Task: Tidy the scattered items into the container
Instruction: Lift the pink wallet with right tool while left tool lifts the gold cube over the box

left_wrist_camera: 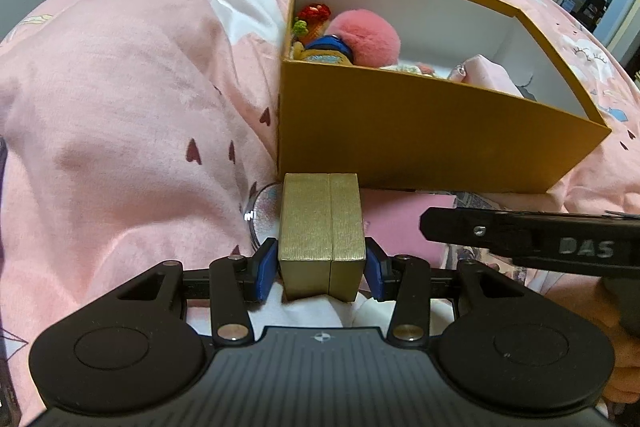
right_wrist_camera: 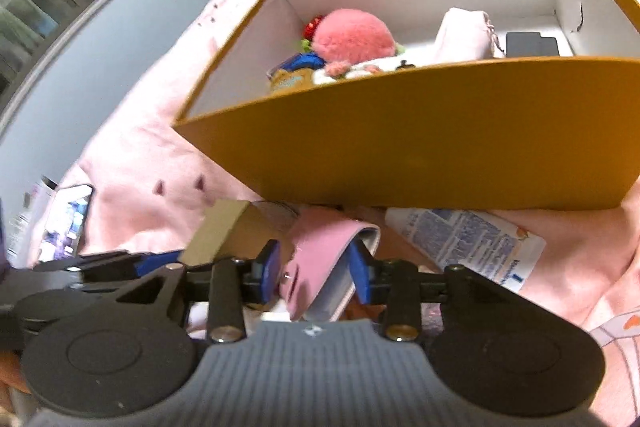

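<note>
Pink bedding (left_wrist_camera: 120, 75) carries the mustard box (left_wrist_camera: 420, 143); I grip a gold case (left_wrist_camera: 322, 239) in my left hand-held gripper (left_wrist_camera: 322, 267) and a pink wallet (right_wrist_camera: 320, 259) in my right hand-held gripper (right_wrist_camera: 316, 267), both needing lifting over the near wall at frame centre.

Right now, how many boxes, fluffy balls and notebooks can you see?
Boxes: 2, the big yellow box and the small gold box in the left gripper
Fluffy balls: 1, the pink fluffy ball inside the big yellow box
Notebooks: 1, the pink notebook in the right gripper
Total: 4
</note>
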Available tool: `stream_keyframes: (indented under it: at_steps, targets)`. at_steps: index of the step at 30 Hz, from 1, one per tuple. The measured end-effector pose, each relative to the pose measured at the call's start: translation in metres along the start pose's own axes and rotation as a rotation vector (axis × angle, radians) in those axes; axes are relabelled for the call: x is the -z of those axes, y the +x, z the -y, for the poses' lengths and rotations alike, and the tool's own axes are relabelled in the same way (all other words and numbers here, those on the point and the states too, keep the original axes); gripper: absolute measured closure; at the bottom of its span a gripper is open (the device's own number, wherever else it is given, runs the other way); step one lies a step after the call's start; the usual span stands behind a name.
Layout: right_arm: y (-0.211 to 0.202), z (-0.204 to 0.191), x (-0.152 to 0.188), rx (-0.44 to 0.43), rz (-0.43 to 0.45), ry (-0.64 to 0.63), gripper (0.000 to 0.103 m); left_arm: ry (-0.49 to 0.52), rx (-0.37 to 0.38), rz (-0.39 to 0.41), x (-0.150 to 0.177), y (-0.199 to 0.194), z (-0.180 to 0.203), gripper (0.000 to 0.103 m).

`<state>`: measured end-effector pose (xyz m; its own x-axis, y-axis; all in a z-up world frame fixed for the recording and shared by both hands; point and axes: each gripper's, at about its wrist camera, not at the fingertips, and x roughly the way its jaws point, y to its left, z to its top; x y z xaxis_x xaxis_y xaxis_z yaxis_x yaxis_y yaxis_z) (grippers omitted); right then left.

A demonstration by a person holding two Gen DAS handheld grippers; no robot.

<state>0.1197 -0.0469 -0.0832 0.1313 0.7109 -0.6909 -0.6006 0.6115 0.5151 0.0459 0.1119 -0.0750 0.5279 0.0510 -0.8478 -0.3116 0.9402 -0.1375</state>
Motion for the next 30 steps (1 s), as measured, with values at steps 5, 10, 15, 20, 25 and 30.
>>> stream_keyframes:
  at_steps: [5,10,15,20,25,30]
  targets:
    - [0.002,-0.004,-0.006,-0.045,0.017,0.021,0.065,-0.026,0.007,-0.005,-0.003,-0.002,-0.008,0.052]
    - [0.008,0.000,-0.018,-0.104,0.027,0.112,0.067,-0.049,0.010,0.004,-0.007,-0.008,-0.017,0.052]
    - [0.014,-0.015,-0.025,-0.161,0.033,0.106,0.072,-0.044,0.003,0.022,-0.009,-0.013,-0.020,0.052]
    - [0.033,-0.029,-0.031,-0.203,0.006,0.090,0.079,-0.053,-0.023,0.016,-0.010,-0.014,-0.026,0.052]
    - [0.036,-0.035,-0.032,-0.195,0.008,0.062,0.077,-0.042,-0.017,0.018,-0.009,-0.014,-0.027,0.052]
    - [0.025,-0.040,-0.032,-0.180,0.037,0.026,0.075,-0.034,-0.016,0.023,-0.009,-0.014,-0.025,0.052]
